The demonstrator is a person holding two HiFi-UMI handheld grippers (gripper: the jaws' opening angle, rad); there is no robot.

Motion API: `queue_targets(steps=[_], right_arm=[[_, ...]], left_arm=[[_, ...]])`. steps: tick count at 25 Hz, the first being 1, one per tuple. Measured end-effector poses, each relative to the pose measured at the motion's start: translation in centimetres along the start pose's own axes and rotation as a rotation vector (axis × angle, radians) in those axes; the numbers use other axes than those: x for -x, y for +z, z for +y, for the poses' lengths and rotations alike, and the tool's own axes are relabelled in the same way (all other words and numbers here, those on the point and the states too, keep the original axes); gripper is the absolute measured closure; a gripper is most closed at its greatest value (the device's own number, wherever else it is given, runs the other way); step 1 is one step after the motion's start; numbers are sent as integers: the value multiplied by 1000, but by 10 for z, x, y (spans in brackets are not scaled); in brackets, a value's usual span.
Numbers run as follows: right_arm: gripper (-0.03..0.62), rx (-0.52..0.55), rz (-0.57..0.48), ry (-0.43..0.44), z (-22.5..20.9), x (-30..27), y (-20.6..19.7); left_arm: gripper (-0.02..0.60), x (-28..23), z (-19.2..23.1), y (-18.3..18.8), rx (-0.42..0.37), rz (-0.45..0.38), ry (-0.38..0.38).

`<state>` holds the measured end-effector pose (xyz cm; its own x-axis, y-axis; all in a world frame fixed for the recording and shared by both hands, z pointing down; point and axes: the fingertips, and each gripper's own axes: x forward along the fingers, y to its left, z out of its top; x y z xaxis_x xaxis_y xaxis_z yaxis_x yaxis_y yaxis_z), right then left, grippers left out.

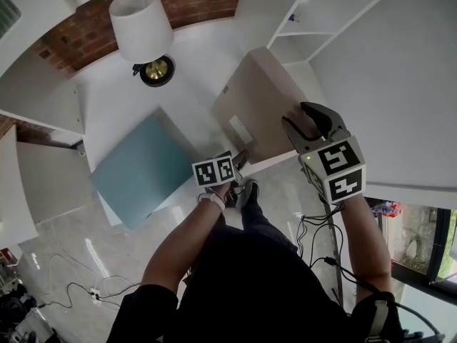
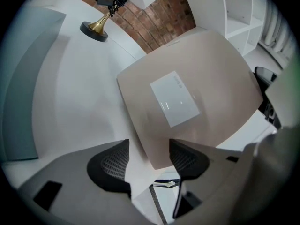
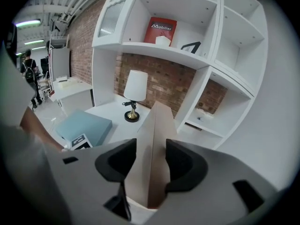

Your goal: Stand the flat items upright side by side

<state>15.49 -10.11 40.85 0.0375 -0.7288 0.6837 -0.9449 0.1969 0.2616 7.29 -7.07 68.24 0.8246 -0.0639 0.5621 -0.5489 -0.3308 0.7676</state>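
Tan box [image 1: 260,98], pinched on edge by the right gripper [image 3: 151,154], runs straight ahead of it; the left gripper [image 2: 149,156] gapes loosely around its near corner, with the blue box [image 1: 143,166] flat off its left.

Your beige flat box [image 1: 260,102] is tipped up off its broad face and leans at a slant. The big side facing you carries a white rectangular label [image 2: 174,99], and the right gripper view shows the box edge-on. Your teal flat box [image 1: 143,170] lies flat on the white table [image 1: 107,98], left of the beige one and apart from it, near the table's front edge.
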Motion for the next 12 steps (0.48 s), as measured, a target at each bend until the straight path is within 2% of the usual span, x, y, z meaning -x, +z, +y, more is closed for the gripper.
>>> queue_targets(steps=[2, 3, 4, 5, 8, 9, 10, 12], right_arm=[[399, -3, 0, 11, 8, 1, 3], [399, -1, 2, 18, 13, 1, 4], [399, 1, 2, 27, 17, 1, 5], [399, 2, 0, 35, 21, 1, 6], [401, -19, -6, 65, 29, 3, 8], [399, -33, -9, 80, 31, 5, 8], [399, -50, -15, 96, 32, 6, 9], [375, -87, -33, 126, 34, 8, 11]], left_arm=[[319, 7, -2, -2, -15, -14, -14], [319, 11, -7, -2, -48, -24, -22], [319, 15, -14, -1, -113, -35, -28], [319, 20, -24, 1, -212, -48, -29], [319, 38, -60, 10, -598, -104, -15], [319, 45, -72, 13, -697, -126, -18], [319, 52, -82, 16, -762, -144, -27], [318, 63, -94, 22, -801, -169, -54]])
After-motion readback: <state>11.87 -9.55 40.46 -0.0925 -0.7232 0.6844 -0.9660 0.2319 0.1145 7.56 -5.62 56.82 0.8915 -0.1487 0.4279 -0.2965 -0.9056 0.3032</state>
